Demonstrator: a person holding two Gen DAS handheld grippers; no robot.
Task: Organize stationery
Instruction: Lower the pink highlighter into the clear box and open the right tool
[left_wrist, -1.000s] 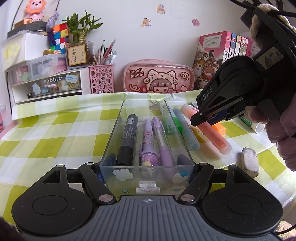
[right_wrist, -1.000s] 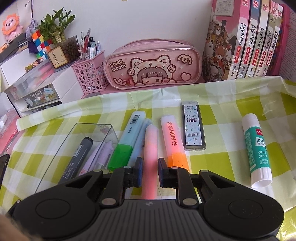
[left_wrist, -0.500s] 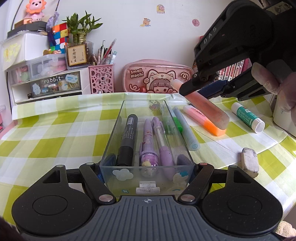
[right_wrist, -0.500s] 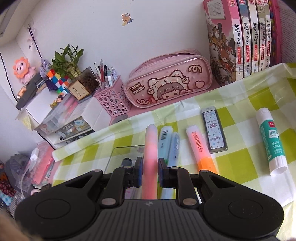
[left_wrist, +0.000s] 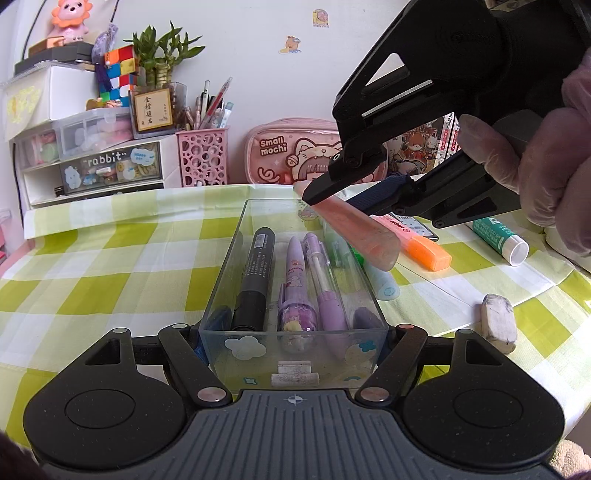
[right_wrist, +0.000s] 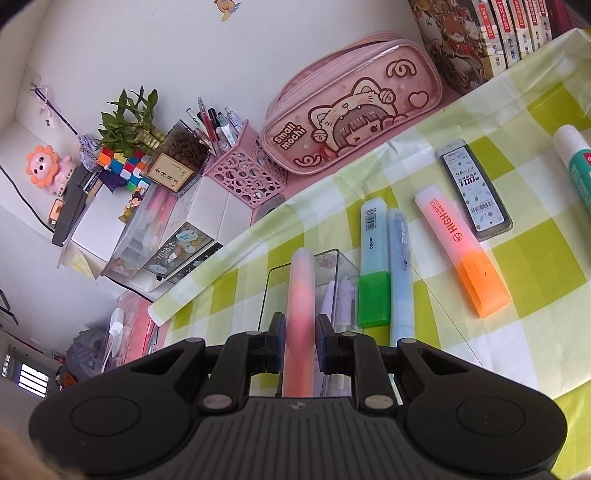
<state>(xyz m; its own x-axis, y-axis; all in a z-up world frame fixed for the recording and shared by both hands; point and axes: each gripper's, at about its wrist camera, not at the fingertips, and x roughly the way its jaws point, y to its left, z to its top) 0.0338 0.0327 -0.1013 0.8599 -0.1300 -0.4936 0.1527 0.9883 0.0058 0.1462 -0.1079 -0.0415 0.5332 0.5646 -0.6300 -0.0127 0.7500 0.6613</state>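
Carrying pink highlighter (right_wrist: 301, 310) toward clear pen tray (left_wrist: 295, 347); catalogue of the moment as follows

- Right gripper (right_wrist: 300, 345): closed on the pink highlighter, pads pressing its barrel from both sides, pen lying lengthwise between the fingers
- Pink highlighter, seen from the left wrist (left_wrist: 356, 229): held in the air, tilted, lower end over the tray's right rim, not yet inside
- Left gripper (left_wrist: 293, 363): clamped across the near end of the clear pen tray, steadying it on the green checked tablecloth (left_wrist: 110, 266)
- Tray contents: black marker (left_wrist: 255, 277), two purple pens (left_wrist: 306, 280), free lane along the right wall
- Outside the tray, just beside its right wall: green-capped highlighter (right_wrist: 373, 266) and blue highlighter (right_wrist: 400, 273); further right, orange highlighter (right_wrist: 463, 251), lead refill case (right_wrist: 474, 192), glue stick (left_wrist: 500, 238), eraser (left_wrist: 498, 326)

Handling advice, as judgement:
- Align the barrel with the tray's long axis before lowering
- Bring the lower end inside the right wall rather than onto the rim
- Lower flat into the free lane, clear of the purple pens
- Release only once the barrel rests on the tray floor
- Keep the tray pinned throughout, to prevent sliding on the cloth
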